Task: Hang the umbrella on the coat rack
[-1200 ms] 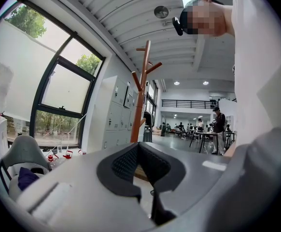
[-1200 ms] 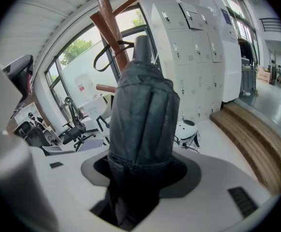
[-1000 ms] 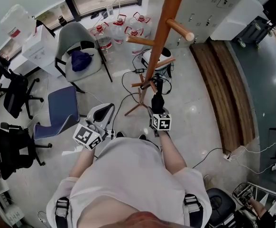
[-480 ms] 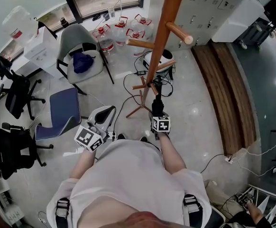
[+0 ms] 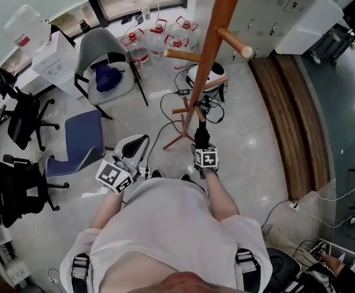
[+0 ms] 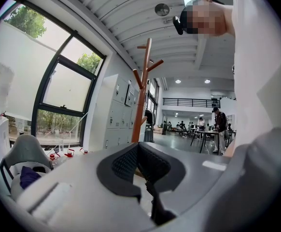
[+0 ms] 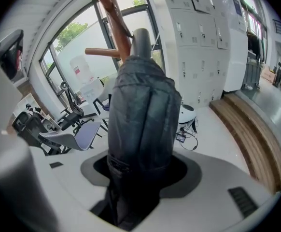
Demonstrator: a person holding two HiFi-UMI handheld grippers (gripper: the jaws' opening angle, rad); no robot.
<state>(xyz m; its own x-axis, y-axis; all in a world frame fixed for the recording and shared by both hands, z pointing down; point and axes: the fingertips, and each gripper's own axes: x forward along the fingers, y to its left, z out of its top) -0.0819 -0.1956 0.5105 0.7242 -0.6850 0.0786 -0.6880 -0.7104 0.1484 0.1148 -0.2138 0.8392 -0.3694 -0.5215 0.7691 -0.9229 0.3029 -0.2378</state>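
Gripping one folded umbrella [image 7: 141, 124], right tool [image 5: 200, 141] hangs beside one coat rack [image 5: 211, 47]; left tool [image 6: 138, 153] closed, empty.

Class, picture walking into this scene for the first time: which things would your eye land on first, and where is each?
The tall wooden coat rack stands out first, rising from the floor straight ahead of the person. Next comes the folded dark umbrella, clamped in the right tool and pointing toward the rack's lower pegs.
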